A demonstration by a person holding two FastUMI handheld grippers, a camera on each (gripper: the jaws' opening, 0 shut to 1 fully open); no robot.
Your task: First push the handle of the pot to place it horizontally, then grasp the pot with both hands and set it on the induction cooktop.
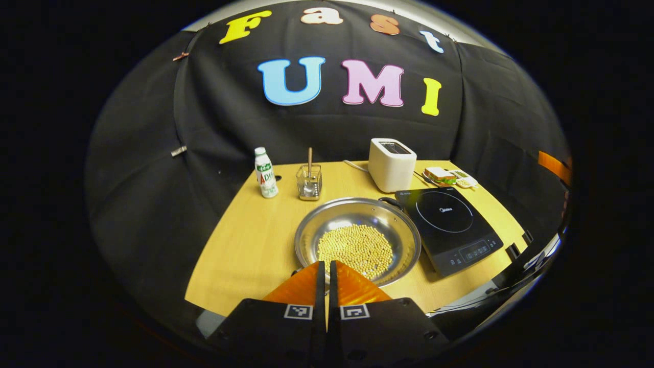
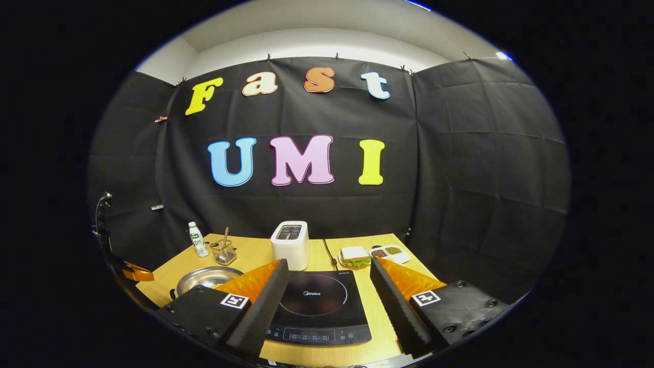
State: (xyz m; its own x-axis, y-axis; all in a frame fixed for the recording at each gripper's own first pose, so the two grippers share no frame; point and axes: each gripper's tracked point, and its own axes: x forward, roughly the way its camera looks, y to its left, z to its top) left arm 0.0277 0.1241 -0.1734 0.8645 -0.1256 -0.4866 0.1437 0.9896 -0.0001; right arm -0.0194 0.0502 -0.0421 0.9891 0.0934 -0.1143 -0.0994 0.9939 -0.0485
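A steel pot (image 1: 357,225) holding a layer of yellow beans (image 1: 355,248) sits mid-table, just left of the black induction cooktop (image 1: 449,225). One dark handle (image 1: 391,201) points to the far right, toward the cooktop; the other (image 1: 296,272) peeks out at the near rim. My left gripper (image 1: 327,263) is shut, its tips hovering at the pot's near rim beside that near handle, with nothing seen between them. My right gripper (image 2: 327,261) stands open above the cooktop (image 2: 317,301), with the pot (image 2: 207,278) off to its left.
At the back of the wooden table (image 1: 245,245) stand a white milk bottle (image 1: 265,173), a glass holder with a stick (image 1: 309,181) and a white toaster (image 1: 391,163). A sandwich plate (image 1: 440,176) and a small dish (image 1: 466,179) lie behind the cooktop.
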